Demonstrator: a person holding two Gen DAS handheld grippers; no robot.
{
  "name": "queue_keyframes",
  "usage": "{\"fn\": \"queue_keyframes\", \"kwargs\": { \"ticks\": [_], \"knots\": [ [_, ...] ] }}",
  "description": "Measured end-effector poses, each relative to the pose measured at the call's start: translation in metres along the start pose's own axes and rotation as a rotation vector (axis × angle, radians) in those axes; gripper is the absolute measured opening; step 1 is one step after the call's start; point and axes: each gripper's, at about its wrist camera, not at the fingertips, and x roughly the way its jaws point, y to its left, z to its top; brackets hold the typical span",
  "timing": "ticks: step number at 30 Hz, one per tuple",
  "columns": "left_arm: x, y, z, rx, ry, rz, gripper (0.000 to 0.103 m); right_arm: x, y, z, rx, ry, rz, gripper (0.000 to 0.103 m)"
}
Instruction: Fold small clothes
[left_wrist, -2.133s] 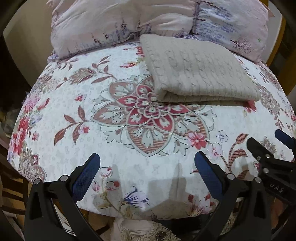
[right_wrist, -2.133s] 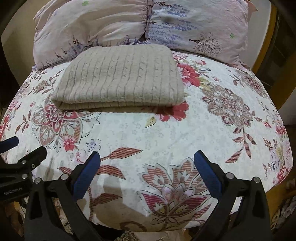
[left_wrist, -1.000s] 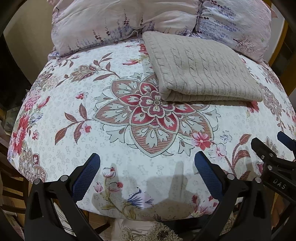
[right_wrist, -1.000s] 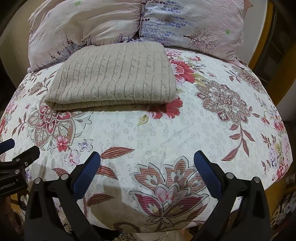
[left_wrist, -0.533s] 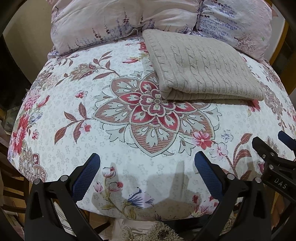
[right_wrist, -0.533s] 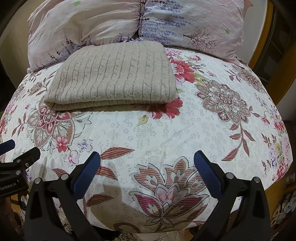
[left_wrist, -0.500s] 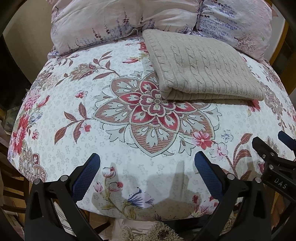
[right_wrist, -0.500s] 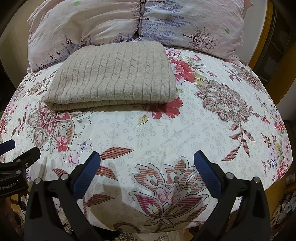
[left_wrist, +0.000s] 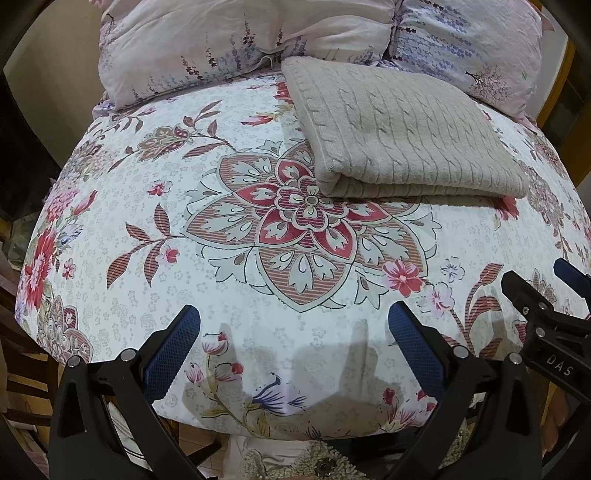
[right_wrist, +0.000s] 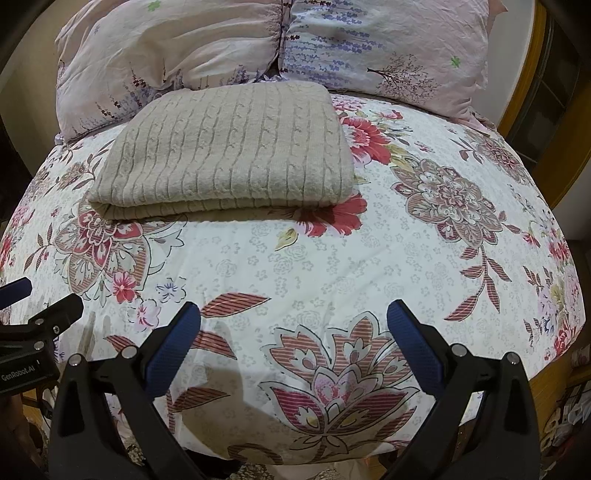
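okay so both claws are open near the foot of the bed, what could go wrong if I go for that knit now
The knit is thick and folded; a claw may pinch only the top layer and pull the fold apart. The right claw and left claw sit close together and could collide. A low approach might snag the bedspread.

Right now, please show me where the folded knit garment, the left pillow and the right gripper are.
folded knit garment (right_wrist: 229, 147), right wrist view, middle of its top face.
left pillow (right_wrist: 166, 48), right wrist view, middle of its pink front.
right gripper (right_wrist: 293, 339), right wrist view, midway between its open blue fingertips.
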Motion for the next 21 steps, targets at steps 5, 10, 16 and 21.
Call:
{"fn": "queue_keyframes", "kwargs": {
  "ticks": [5, 10, 16, 21],
  "knots": [
    [0.0002, 0.0000, -0.0001, -0.002, 0.001, 0.001, 0.102, 0.0013, 0.0009, -0.0001, 0.000, 0.004, 0.003, 0.101],
    [0.0010, -0.0008, -0.0001, 0.000, 0.002, 0.000, 0.102, 0.0019, 0.0014, -0.0002, 0.001, 0.006, 0.004, 0.101],
    [0.0021, -0.0012, -0.0002, 0.002, 0.004, -0.001, 0.102, 0.0025, 0.0009, 0.0001, 0.001, 0.008, 0.006, 0.101],
    [0.0026, -0.0011, -0.0001, 0.003, 0.005, -0.003, 0.102, 0.0033, 0.0004, 0.0004, 0.000, 0.008, 0.007, 0.101]
  ]
}}
